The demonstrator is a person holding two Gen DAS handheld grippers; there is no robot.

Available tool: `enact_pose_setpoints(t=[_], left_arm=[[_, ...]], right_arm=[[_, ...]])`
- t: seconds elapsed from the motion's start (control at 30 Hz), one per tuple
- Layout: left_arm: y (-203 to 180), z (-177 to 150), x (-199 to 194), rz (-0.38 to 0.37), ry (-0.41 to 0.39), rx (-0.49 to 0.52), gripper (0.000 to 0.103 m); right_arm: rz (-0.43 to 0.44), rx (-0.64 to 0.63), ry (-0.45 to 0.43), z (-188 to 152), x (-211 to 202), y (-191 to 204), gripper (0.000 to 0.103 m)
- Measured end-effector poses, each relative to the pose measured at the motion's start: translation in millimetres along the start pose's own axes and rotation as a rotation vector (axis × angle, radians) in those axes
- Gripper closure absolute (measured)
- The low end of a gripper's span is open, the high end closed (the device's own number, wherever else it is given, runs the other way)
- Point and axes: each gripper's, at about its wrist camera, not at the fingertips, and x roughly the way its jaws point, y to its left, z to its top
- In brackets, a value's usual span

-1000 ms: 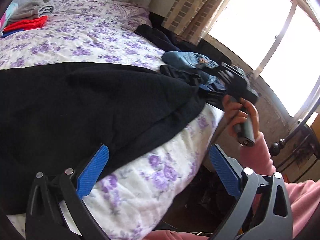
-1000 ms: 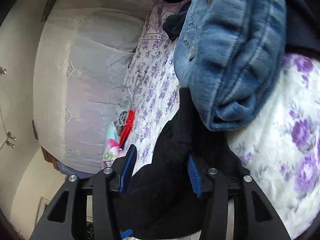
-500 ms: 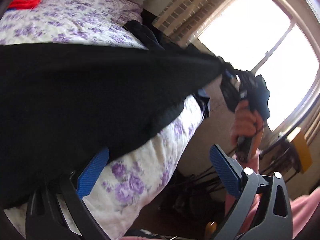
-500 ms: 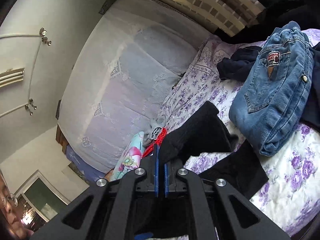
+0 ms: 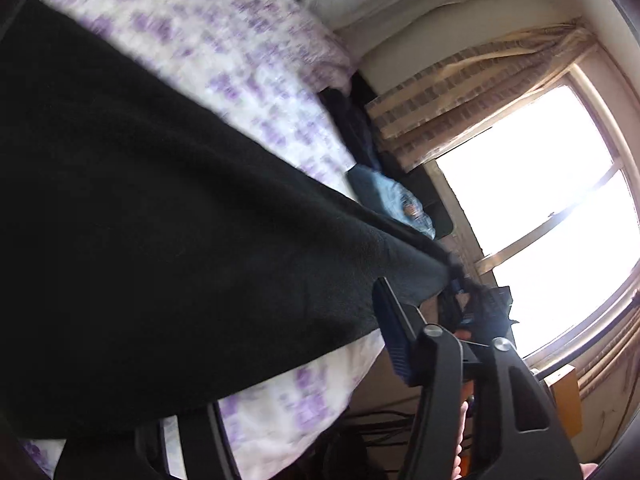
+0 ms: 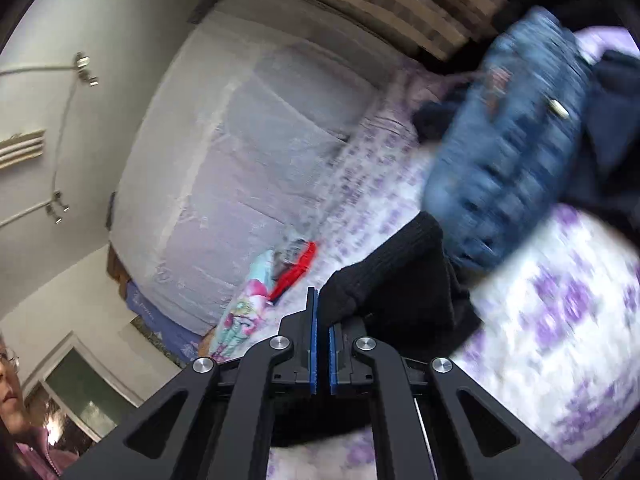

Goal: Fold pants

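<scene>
Visibly one black pants (image 5: 168, 240), one jeans (image 6: 516, 140), two grippers: right gripper (image 6: 322, 344) clamped, left gripper (image 5: 296, 360) closing.

My left tongs (image 5: 304, 364) are half buried: the black pants (image 5: 168, 240) cover one finger, so any grip there is unreadable. Beyond the pants, the jeans (image 6: 516, 160) and the bed (image 6: 560, 320) smear into blur (motion, mostly).

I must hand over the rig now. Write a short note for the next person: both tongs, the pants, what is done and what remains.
Right tongs: shut on one end of the black pants.
Left tongs: closing over the pants' near edge; whether the pads press yet cannot be told.
Pants: spread across the floral bed, the right end lifted.
Done: right grip made.
Left: finish the left grip, then fold.
</scene>
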Motion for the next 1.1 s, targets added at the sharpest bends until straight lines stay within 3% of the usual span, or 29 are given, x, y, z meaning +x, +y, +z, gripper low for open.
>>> enact_pose_setpoints(t=[0.03, 0.1, 0.17, 0.3, 0.4, 0.53, 0.6, 0.73, 0.77, 0.8, 0.87, 0.97, 1.0, 1.1], left_arm=[[7, -3, 0, 0.013, 0.013, -0.011, 0.073], [13, -2, -3, 0.018, 0.019, -0.007, 0.08], [15, 3, -3, 0.002, 0.023, -0.025, 0.08], [4, 25, -8, -0.001, -0.009, 0.017, 0.08], [-16, 44, -27, -0.029, -0.096, 0.082, 0.08], [-39, 44, -55, -0.037, -0.204, 0.187, 0.08], [-35, 33, -52, -0.037, -0.177, 0.193, 0.08], [11, 6, -8, 0.026, 0.017, 0.077, 0.08], [26, -2, 2, 0.045, 0.05, 0.044, 0.084], [25, -6, 0, 0.069, 0.021, 0.087, 0.092], [16, -7, -4, 0.084, 0.022, 0.14, 0.091], [13, -9, -7, 0.061, 0.038, 0.136, 0.082], [10, -11, -9, 0.059, 0.042, 0.152, 0.073], [-11, -21, -19, 0.073, 0.045, 0.271, 0.04]], right_arm=[[-0.034, 0.066, 0.025, -8, 0, -20, 0.098], [-0.06, 0.182, 0.056, -24, -1, -52, 0.098], [-0.07, 0.185, 0.062, -24, 3, -49, 0.098], [0.007, 0.075, 0.066, 23, 26, 0, 0.099], [0.076, -0.047, 0.041, 70, 45, 50, 0.099], [0.191, -0.185, -0.006, 84, 36, 98, 0.099], [0.175, -0.178, -0.017, 70, 25, 83, 0.099], [-0.064, -0.026, 0.037, 29, 18, -13, 0.099], [-0.106, 0.001, 0.068, 17, 20, -35, 0.099], [-0.144, 0.024, 0.099, 6, 21, -52, 0.102], [-0.095, 0.025, 0.088, -4, 11, -59, 0.099], [-0.151, -0.008, 0.09, 4, -2, -42, 0.075], [-0.177, -0.026, 0.083, 6, -6, -35, 0.07], [-0.215, -0.096, 0.057, 16, -12, -9, 0.069]])
